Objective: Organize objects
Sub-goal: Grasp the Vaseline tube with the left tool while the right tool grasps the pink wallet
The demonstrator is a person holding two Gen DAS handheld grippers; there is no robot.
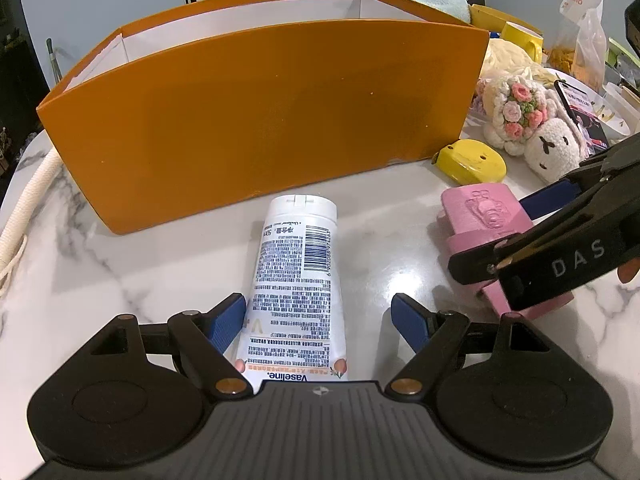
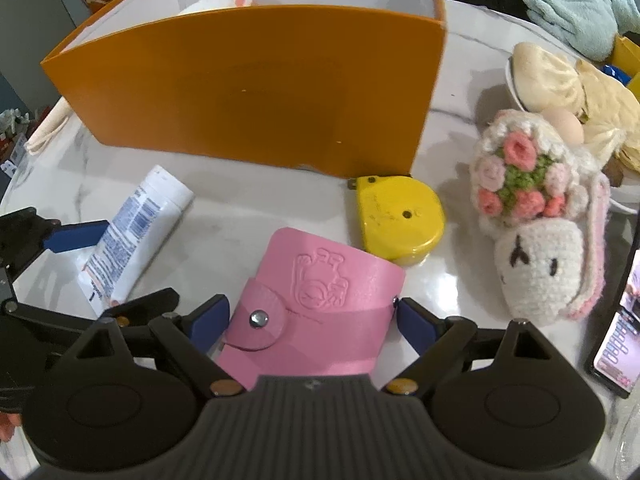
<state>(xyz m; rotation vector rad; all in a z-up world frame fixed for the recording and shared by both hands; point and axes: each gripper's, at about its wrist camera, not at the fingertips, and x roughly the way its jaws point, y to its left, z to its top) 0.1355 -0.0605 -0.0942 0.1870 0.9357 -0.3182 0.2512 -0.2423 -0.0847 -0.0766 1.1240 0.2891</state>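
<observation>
A white Vaseline tube (image 1: 298, 276) lies flat on the marble table (image 1: 120, 264), cap toward the orange box (image 1: 260, 120). My left gripper (image 1: 320, 308) is open and straddles the tube's lower end; its left pad sits at the tube's edge and its right pad stands well apart. A pink snap-closure card wallet (image 2: 320, 288) fills the gap of my right gripper (image 2: 312, 308), with a blue pad against each side. The left wrist view shows the right gripper (image 1: 508, 236) over the wallet (image 1: 480, 212). The right wrist view shows the tube (image 2: 132, 232) inside the left gripper (image 2: 116, 272).
A yellow tape measure (image 2: 396, 220) lies by the box's right corner. A crochet bunny with flowers (image 2: 532, 216) and a phone (image 2: 616, 340) lie to the right. Something white and pink (image 2: 224, 0) is inside the box. A white rope (image 1: 24, 208) runs along the table's left edge.
</observation>
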